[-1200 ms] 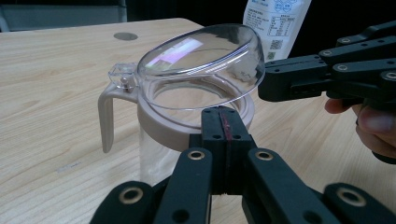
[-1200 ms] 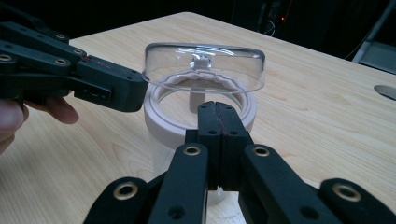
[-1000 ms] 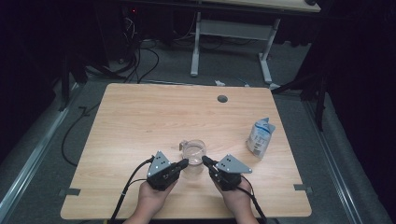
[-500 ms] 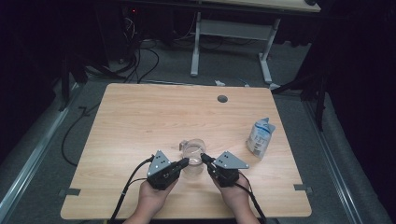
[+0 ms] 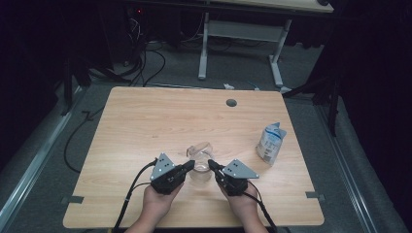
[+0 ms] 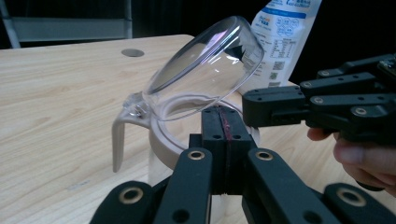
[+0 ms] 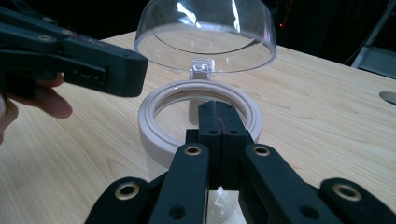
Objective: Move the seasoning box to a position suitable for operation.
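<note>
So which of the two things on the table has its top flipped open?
The clear jar between the two grippers: its see-through domed lid is tipped up on a hinge. The white and blue pouch, standing off to the right, looks closed.

The only printed matter stands on the white and blue pouch [image 6: 280, 42], which stands upright near the right edge of the desk [image 5: 145, 126] in the high view. In the left gripper view its face carries a blue band along the top with white characters, too small to read. Below the band sit a row of small round blue icons, a ruled table of fine print, and a square code pattern near the lower edge. None of these resolves into legible words or numbers. In the high view the pouch [image 5: 270, 143] shows blue markings only, unreadable.
</note>
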Available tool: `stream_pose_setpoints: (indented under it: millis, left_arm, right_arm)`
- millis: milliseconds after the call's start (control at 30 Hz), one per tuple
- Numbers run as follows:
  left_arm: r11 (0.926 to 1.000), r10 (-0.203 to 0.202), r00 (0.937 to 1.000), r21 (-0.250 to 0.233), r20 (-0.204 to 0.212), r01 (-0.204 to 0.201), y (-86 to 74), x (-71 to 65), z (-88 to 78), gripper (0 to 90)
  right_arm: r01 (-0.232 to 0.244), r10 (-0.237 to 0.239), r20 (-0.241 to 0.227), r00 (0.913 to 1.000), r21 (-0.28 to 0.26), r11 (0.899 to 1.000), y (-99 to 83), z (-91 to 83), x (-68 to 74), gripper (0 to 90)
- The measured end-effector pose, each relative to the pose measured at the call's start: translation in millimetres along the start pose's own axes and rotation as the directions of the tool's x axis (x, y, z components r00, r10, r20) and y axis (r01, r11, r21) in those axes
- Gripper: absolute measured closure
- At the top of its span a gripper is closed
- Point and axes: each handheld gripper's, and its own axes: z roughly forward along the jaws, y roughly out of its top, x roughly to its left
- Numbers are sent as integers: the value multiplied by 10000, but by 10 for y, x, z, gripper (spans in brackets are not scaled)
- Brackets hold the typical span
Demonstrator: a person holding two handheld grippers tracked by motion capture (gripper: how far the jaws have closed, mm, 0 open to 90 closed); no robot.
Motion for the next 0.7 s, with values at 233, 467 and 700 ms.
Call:
stream_pose_setpoints:
  millis: [233, 467, 700]
  left_arm:
    - [9998, -206, 9996, -88, -177, 204, 59, 98, 5, 900]
    - [9997, -216, 9993, -111, -305, 213, 87, 140, 17, 900]
    - [9993, -344, 9980, -141, -536, 337, 100, 212, 16, 900]
  right_arm:
    - [-60, 60, -31, 10000, 22, 10000, 0, 0, -6, 900]
    - [14, -14, -41, 10000, -2, 10000, -2, 1, -8, 900]
    - [10, -9, -52, 10000, 9, 10000, -3, 0, -8, 900]
